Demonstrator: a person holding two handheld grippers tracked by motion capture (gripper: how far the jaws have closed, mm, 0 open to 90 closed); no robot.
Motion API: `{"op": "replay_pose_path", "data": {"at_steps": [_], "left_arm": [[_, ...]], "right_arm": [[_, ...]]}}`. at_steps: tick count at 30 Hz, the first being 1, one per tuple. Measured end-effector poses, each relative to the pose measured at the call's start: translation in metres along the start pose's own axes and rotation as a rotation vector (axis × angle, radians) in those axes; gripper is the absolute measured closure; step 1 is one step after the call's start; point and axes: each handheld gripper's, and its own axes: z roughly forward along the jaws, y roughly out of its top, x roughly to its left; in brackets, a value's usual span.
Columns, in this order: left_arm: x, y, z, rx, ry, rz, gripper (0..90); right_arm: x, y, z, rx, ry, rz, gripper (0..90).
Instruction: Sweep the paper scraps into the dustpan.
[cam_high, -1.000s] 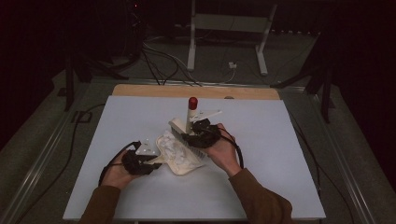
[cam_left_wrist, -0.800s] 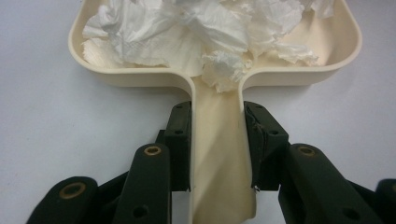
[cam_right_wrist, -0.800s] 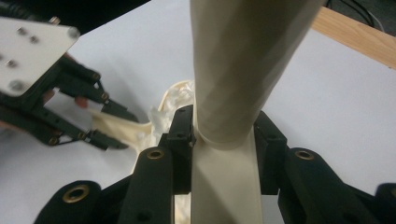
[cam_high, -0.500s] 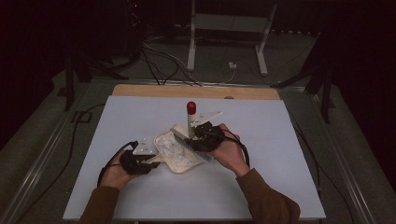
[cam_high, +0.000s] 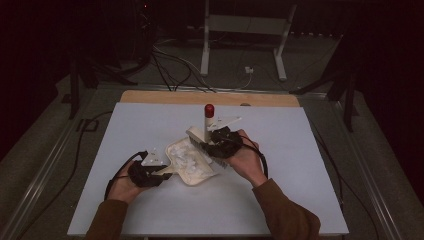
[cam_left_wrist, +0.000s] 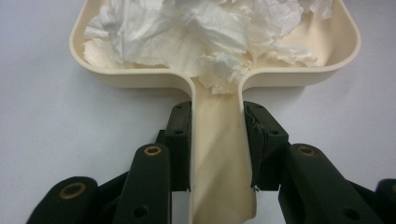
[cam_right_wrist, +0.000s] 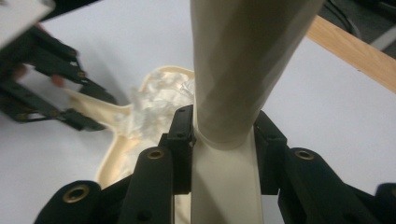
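left tool (cam_left_wrist: 217, 140) grips dustpan (cam_high: 192, 162) handle | right tool (cam_right_wrist: 222, 149) grips brush (cam_high: 207, 127) | paper scraps (cam_left_wrist: 201, 32) in pan

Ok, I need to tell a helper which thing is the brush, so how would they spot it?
On the white table, look just behind the cream dustpan of crumpled tissue. The brush stands there in the right gripper; its red-tipped handle alone points up.

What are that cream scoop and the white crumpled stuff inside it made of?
The dustpan looks like moulded plastic: cream, smooth, slightly glossy, with rounded walls in one piece with the handle. The white wads look like tissue or thin paper, matte, creased and torn at the edges; which of the two the look leaves open.
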Motion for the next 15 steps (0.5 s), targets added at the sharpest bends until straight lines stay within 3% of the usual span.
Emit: {"op": "replay_pose_path", "data": {"at_steps": [6, 10, 15], "left_arm": [[-0.001, 0.0, -0.002, 0.003, -0.002, 0.009, 66.6], [-0.002, 0.0, -0.003, 0.013, -0.003, 0.016, 66.6], [-0.001, -0.003, -0.008, 0.025, -0.002, 0.015, 66.6]], "right_arm": [[-0.002, 0.0, 0.017, 0.04, -0.041, -0.008, 66.4], [-0.004, -0.002, 0.025, 0.064, -0.094, -0.018, 66.4], [-0.007, -0.005, 0.032, 0.102, -0.094, -0.029, 66.4]]}}
